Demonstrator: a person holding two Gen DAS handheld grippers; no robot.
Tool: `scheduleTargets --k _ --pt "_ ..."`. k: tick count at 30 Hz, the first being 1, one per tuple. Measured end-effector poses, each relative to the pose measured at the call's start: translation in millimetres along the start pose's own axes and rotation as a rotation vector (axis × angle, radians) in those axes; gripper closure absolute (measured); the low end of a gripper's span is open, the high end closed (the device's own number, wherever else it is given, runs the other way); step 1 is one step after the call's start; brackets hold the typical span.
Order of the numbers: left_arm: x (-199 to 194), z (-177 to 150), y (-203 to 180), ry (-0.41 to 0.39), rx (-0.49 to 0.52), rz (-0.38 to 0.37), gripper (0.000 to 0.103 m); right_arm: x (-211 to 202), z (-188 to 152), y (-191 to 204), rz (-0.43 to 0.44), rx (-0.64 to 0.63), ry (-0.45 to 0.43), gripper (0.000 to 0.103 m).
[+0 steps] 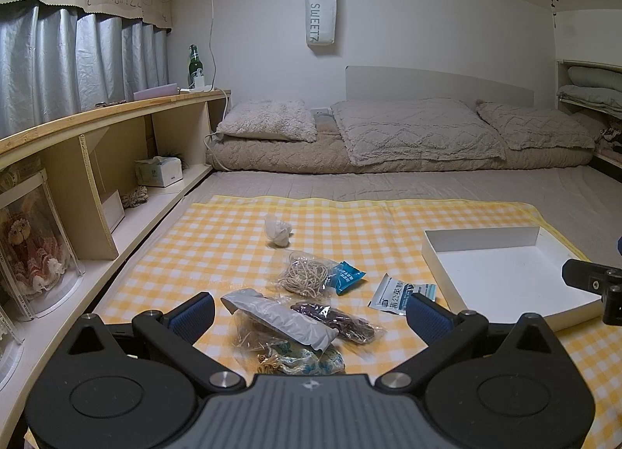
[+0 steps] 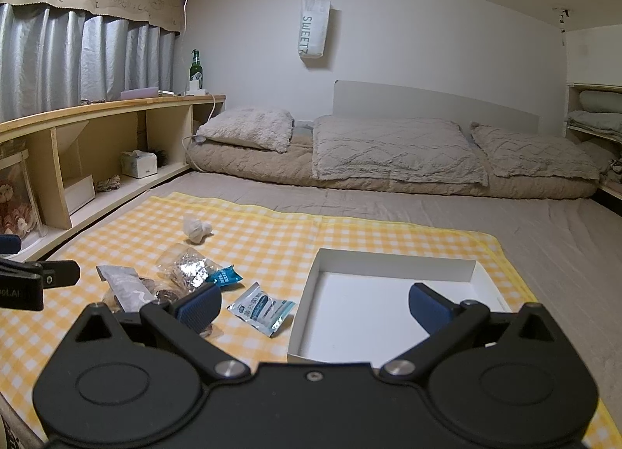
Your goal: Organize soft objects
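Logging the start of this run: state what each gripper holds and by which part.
Nothing is held. The left gripper and right gripper are both open and hold nothing; the packets lie loose on the checked cloth.

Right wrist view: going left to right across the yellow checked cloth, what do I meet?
Grey pouch → bag of beige cord → white-and-blue sachet → white box.

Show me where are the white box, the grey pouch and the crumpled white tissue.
white box (image 2: 392, 268), right wrist view, inner back wall.
grey pouch (image 1: 278, 317), left wrist view, middle of pouch.
crumpled white tissue (image 1: 278, 230), left wrist view, its centre.
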State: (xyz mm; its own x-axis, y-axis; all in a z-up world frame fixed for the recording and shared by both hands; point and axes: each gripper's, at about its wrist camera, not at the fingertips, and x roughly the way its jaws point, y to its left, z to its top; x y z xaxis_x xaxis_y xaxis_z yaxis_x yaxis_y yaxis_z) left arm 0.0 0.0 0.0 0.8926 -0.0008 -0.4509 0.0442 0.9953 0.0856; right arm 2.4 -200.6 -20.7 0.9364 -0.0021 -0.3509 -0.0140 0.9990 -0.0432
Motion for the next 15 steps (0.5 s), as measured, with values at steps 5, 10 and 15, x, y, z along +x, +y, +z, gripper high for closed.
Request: scheduleTargets --k 5,10,15 --pt "0.0 0.0 0.1 0.001 -0.001 0.0 0.0 0.0 0.5 -0.7 0.001 -0.001 0.002 0.0" --pt "0.0 0.0 0.0 0.001 0.0 -0.001 0.0 1.1 -1.9 2.7 -0.001 -0.005 0.005 0.0" --pt "0.0 0.0 0.1 0.001 -0.001 0.0 0.0 1.1 -1.6 2.4 0.0 -0.005 0.006 0.0"
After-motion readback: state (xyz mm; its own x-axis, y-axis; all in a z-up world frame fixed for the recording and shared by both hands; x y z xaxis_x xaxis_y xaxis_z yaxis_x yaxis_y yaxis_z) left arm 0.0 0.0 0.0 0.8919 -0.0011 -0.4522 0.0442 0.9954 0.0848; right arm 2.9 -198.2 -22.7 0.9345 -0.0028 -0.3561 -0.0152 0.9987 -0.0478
